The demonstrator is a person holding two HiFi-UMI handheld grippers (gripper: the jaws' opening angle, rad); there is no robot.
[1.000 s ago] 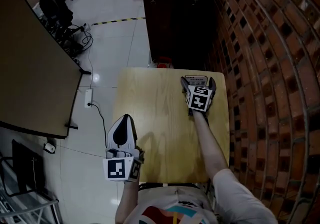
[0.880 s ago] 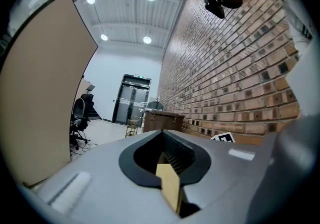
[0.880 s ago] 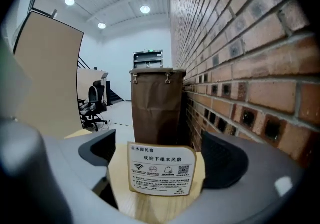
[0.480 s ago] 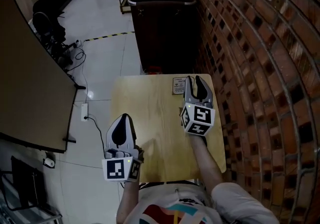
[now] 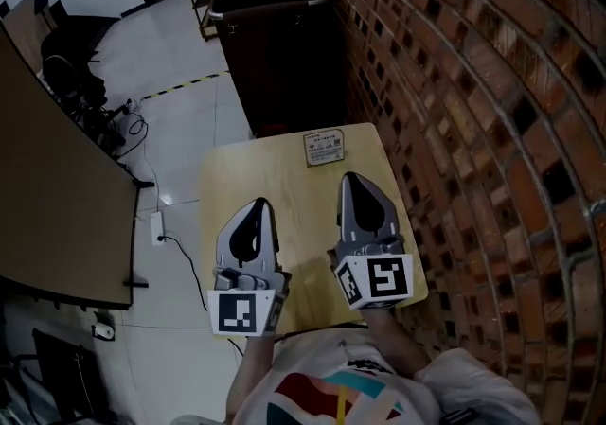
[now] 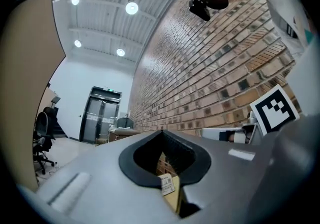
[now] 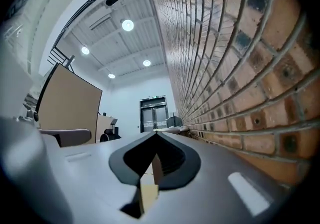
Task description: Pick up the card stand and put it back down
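The card stand point(image 5: 323, 147), a small white printed card, stands by itself at the far edge of the pale wooden table point(image 5: 303, 215). My right gripper point(image 5: 352, 179) hovers over the table's right side, a short way nearer than the stand, shut with nothing in it. My left gripper point(image 5: 258, 205) hangs over the table's near left part, also shut and empty. In the left gripper view the jaws point(image 6: 161, 131) meet at the tip, and a small printed card point(image 6: 167, 184) shows through the slit below them. In the right gripper view my gripper point(image 7: 156, 133) is shut, with only table wood behind the slit.
A brick wall point(image 5: 473, 82) runs close along the table's right side. A dark cart point(image 5: 275, 44) stands just beyond the far edge. A brown panel point(image 5: 47, 196) is at the left, with a power strip and cable point(image 5: 156, 226) on the tiled floor.
My right gripper has drawn back from the card stand toward me and its jaws have closed empty. The stand stays at the far edge. My left gripper has shifted slightly over the table.
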